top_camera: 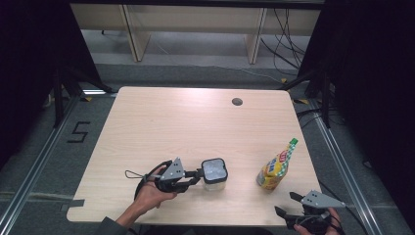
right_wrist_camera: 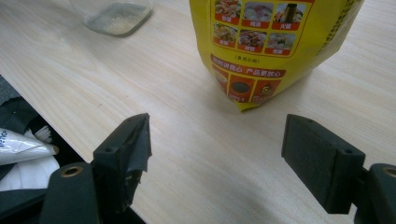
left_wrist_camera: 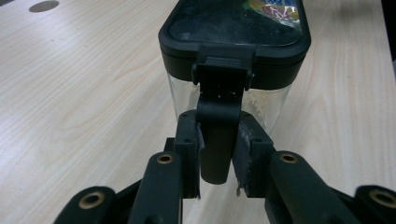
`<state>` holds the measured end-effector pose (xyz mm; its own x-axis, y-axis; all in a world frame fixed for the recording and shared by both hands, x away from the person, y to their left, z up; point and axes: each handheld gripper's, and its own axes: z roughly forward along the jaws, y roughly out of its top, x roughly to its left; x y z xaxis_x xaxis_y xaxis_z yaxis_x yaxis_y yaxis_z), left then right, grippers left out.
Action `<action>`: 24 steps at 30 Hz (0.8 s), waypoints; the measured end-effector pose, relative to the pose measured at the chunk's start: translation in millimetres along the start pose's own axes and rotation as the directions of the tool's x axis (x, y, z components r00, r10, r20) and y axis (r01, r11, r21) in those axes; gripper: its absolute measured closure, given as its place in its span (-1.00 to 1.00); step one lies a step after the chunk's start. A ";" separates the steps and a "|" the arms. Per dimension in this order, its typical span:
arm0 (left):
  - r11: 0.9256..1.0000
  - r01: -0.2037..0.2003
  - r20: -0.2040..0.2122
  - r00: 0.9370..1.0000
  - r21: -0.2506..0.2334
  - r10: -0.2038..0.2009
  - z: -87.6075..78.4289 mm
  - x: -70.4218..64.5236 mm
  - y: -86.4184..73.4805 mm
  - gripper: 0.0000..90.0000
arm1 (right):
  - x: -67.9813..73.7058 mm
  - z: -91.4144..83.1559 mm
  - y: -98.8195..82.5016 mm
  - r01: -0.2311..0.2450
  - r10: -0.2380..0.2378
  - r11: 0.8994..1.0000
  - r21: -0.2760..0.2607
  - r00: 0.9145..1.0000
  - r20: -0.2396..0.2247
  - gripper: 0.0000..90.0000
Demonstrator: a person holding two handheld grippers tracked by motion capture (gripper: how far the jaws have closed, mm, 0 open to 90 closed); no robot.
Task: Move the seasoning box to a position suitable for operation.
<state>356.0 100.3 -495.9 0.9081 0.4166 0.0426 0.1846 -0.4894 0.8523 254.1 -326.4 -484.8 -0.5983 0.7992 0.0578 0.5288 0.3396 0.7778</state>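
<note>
A clear container [top_camera: 214,182] with a black lid [top_camera: 214,169] stands near the table's front edge, left of centre. A little white granular stuff lies in its bottom [right_wrist_camera: 114,21]. My left gripper [top_camera: 199,176] reaches it from the left. In the left gripper view the pads [left_wrist_camera: 187,140] close on the lid's black hanging latch [left_wrist_camera: 218,140]. A yellow printed bag [top_camera: 275,170] with a green top stands upright to the right. My right gripper [top_camera: 287,203] hovers at the front right corner, open, its jaws wide apart [right_wrist_camera: 224,140] just short of the bag [right_wrist_camera: 271,42].
A round cable hole [top_camera: 237,102] sits at the back of the wooden table [top_camera: 186,122]. The front table edge runs just beneath my right gripper, with white plastic [right_wrist_camera: 23,147] below it. Wooden furniture legs and cables stand beyond the table.
</note>
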 end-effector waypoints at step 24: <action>0.999 -0.002 0.117 0.993 -0.032 0.005 -6.2 -16.1 -4.0 0.61 | -0.3 1.5 0.3 0.019 -0.019 1.000 -0.001 1.000 -0.008 -0.44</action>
<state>338.3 100.3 -496.7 0.9468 0.3215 -0.0140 0.1709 -0.4654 0.8685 255.3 -325.9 -485.5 -0.6130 0.7886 0.0481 0.5167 0.3541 0.7795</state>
